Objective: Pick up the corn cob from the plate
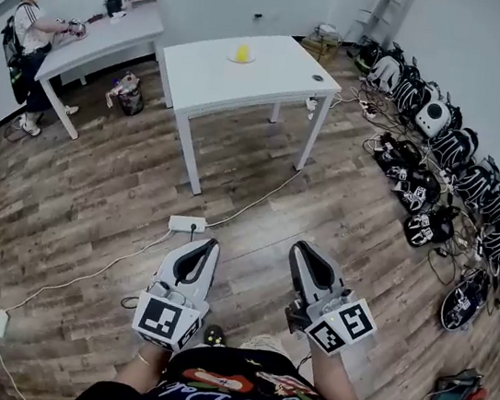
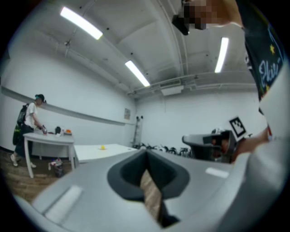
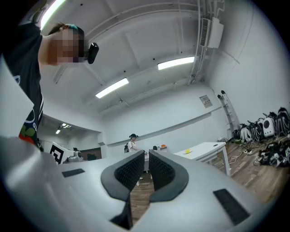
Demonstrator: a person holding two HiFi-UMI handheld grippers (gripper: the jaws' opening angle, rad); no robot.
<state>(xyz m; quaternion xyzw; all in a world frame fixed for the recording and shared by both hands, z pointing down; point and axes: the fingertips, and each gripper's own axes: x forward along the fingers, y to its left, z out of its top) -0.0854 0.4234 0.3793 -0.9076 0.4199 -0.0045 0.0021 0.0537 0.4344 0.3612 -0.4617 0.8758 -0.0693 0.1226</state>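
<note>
tongs sit nearest, low in the head view, just ahead of the person's dark shirt (image 1: 240, 393). the left tongs (image 1: 207, 246) are pressed together, with only a sliver of floor showing beneath the tips. the right tongs (image 1: 304, 249) are likewise closed, with nothing between their ribbed pads. both point out over the wooden floor (image 1: 122, 185). just beyond them a white power strip (image 1: 187, 223) lies on the boards, and a cable (image 1: 259, 200) runs from it toward the table legs. farther on stands the white surface (image 1: 278, 73), and near its far edge a pale plate (image 1: 232, 58) carries the yellow corn cob (image 1: 242, 52), well apart from both tongs. a row of dark bags (image 1: 440, 176) lines the right wall. at the far left a person (image 1: 31, 31) stands at a second surface (image 1: 116, 35).
</note>
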